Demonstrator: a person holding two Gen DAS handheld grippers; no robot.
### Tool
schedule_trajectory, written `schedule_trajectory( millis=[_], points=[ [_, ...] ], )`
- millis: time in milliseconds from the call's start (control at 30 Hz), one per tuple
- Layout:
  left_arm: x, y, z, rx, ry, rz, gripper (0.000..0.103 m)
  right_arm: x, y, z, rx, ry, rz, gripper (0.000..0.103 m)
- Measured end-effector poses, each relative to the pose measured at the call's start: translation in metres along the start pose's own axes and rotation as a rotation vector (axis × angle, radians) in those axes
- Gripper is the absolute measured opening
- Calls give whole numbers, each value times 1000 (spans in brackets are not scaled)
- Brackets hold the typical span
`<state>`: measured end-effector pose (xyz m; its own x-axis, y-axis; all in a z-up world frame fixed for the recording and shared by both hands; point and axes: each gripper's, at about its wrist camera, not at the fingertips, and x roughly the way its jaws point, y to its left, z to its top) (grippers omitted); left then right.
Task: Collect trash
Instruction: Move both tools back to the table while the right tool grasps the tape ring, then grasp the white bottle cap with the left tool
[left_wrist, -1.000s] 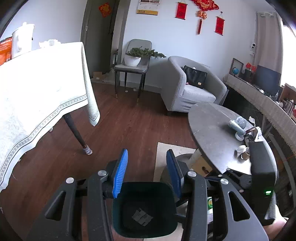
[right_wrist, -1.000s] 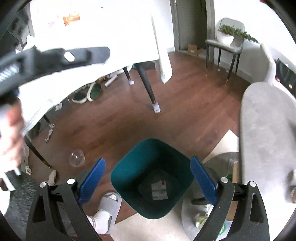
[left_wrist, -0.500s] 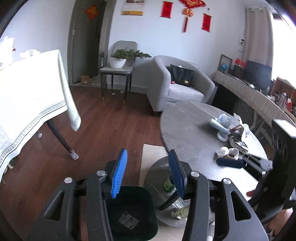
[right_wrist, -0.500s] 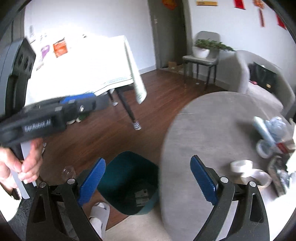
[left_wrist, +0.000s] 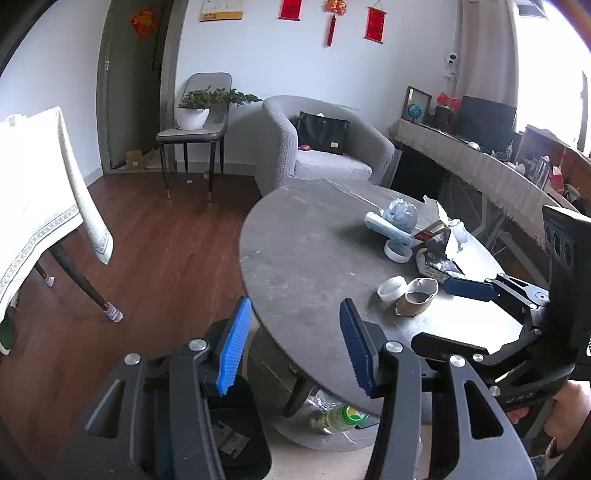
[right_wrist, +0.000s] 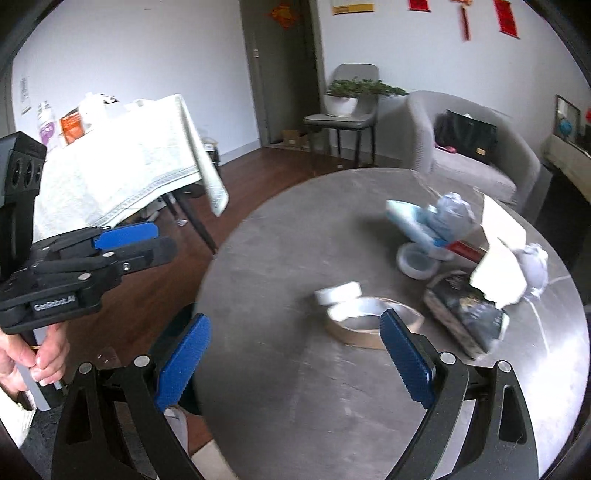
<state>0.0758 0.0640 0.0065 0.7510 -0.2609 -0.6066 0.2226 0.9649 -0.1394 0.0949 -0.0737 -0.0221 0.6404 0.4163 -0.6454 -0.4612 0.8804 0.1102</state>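
Two blue-padded grippers are held over a round grey table (left_wrist: 306, 258). The left gripper (left_wrist: 291, 347) is partly spread, its jaws opening, with nothing gripped. The right gripper (right_wrist: 295, 358) is spread wide and empty. Trash (right_wrist: 461, 306) is scattered on the table's far side, with a crushed cup (left_wrist: 417, 295) nearest. The bin (left_wrist: 236, 439) is seen on the floor beside the table.

Grey round table (right_wrist: 295, 387), white patterned tablecloth (right_wrist: 122, 177).

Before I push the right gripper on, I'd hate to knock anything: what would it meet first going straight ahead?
Probably the crushed paper cup on the round grey table; it lies just beyond the open right gripper, nothing between. Depth is uncertain.
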Motion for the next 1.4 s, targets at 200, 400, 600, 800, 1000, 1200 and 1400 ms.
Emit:
schedule_trajectory(
  millis=[200,400,600,800,1000,1200,1400],
  points=[
    [17,-13,1,16,21,-15,54,5,-19,-6,21,14,-68,93],
    [31,-24,4,44,41,-47,54,18,-32,-4,43,51,-95,93],
    [48,-34,7,62,60,-67,54,32,-40,-1,55,89,-86,79],
    [64,-40,10,69,79,-94,54,35,-44,-2,32,116,-85,66],
    [79,-52,11,80,113,-150,53,23,-60,-2,46,112,-53,65],
    [86,-66,8,102,132,-182,53,-5,-72,-1,66,59,-47,65],
    [95,-83,6,121,142,-188,52,-22,-88,-1,97,8,-61,65]
  ],
)
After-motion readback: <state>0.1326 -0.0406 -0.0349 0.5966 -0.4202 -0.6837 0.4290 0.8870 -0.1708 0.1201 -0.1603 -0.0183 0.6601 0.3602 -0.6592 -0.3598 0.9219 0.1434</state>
